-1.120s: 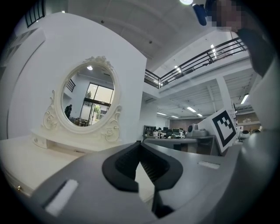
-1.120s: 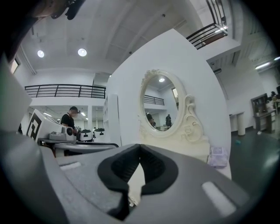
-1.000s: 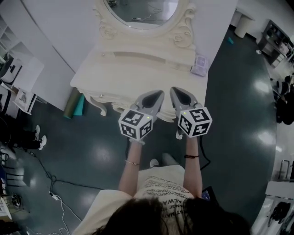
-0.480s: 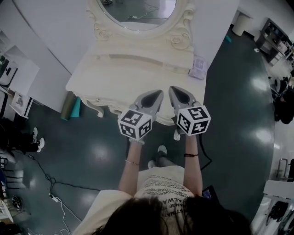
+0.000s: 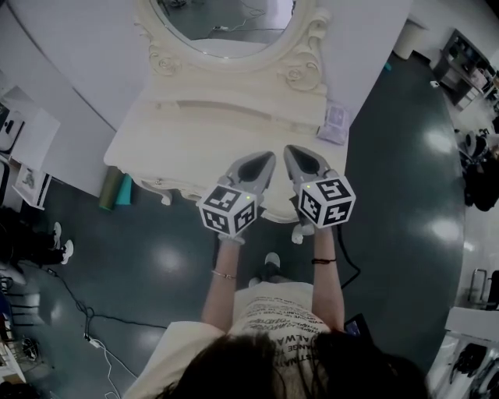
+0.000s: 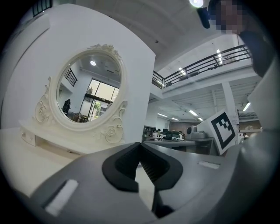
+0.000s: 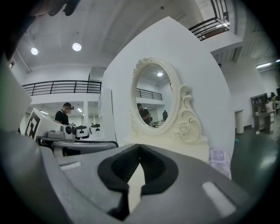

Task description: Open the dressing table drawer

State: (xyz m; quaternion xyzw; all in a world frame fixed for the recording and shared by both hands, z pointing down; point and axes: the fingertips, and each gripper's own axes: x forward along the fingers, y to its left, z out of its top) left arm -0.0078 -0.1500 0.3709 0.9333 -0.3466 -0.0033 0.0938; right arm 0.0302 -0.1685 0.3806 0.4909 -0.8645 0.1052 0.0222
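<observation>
Grippers hover side by side over the front edge of the tabletop: left gripper and right gripper, both with fingers closed on nothing. The dressing table stands against a white wall, mirror behind; its drawer is hidden under the edge.

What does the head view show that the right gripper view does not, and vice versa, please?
Only the head view: the person's forearms and printed shirt, a teal roll on the floor left of the table, and floor cables. Only the right gripper view: ceiling lights, a balcony railing and a bystander at left. Both: the dressing table, its oval mirror, the small pack at its right edge, and the right gripper, fingers together.
</observation>
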